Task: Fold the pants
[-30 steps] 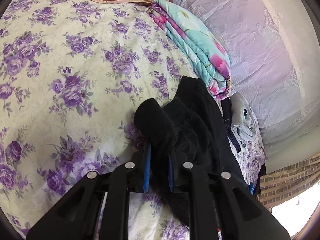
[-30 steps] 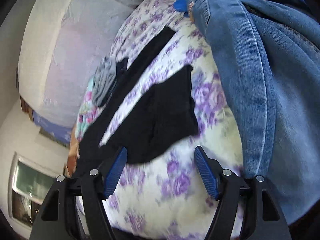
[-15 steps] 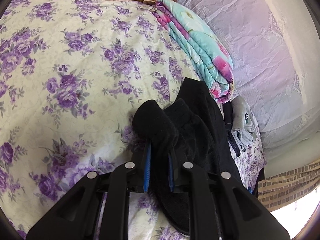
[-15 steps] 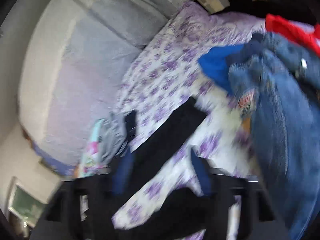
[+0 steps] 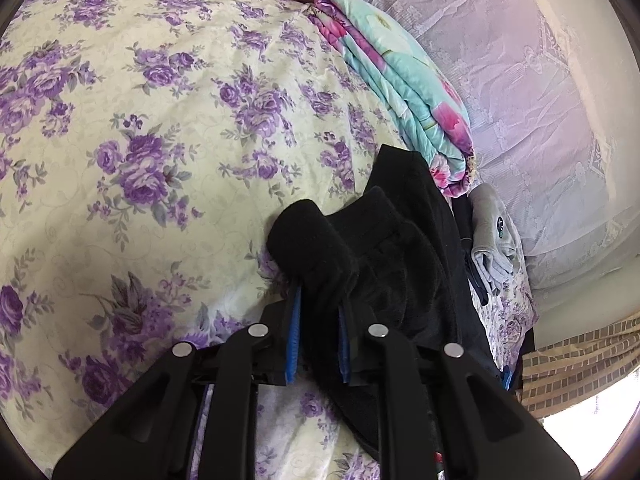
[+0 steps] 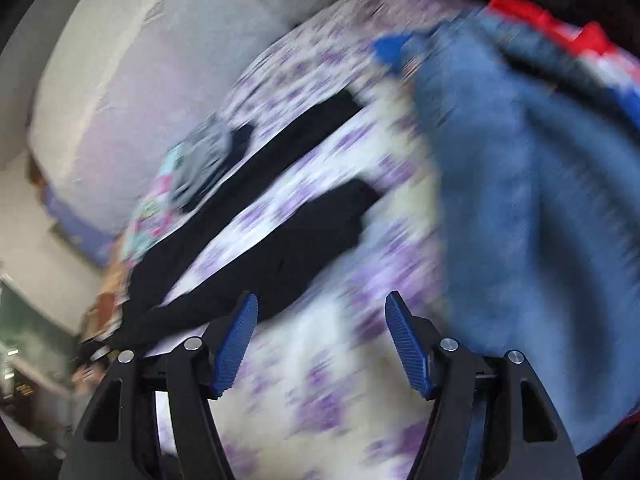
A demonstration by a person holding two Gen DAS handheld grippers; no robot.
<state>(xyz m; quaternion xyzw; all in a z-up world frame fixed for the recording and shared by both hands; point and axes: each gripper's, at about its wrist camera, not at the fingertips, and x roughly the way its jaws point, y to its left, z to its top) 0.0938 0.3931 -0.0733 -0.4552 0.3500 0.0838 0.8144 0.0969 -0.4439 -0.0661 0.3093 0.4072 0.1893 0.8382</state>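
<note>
Bed: wide mattress under a cream sheet printed with purple roses (image 5: pixel 152 128); it carries everything below.
Denim: heap of blue jeans fabric (image 6: pixel 532 208), blurred, on the right of the right wrist view.
Pants: black fleece pants (image 5: pixel 404 264) on the sheet, one bunched end lifted, two legs (image 6: pixel 288 236) lying apart across the bed.
Quilt: folded turquoise quilt with pink flowers (image 5: pixel 404 92), just beside the pants' far edge.
Grey garment: small folded grey cloth (image 5: pixel 490 236), near the quilt.
Left gripper (image 5: pixel 318 344): blue pads clamped on the bunched pants.
Right gripper (image 6: pixel 320 344): fingers spread apart, nothing between them, above the sheet near one leg.
</note>
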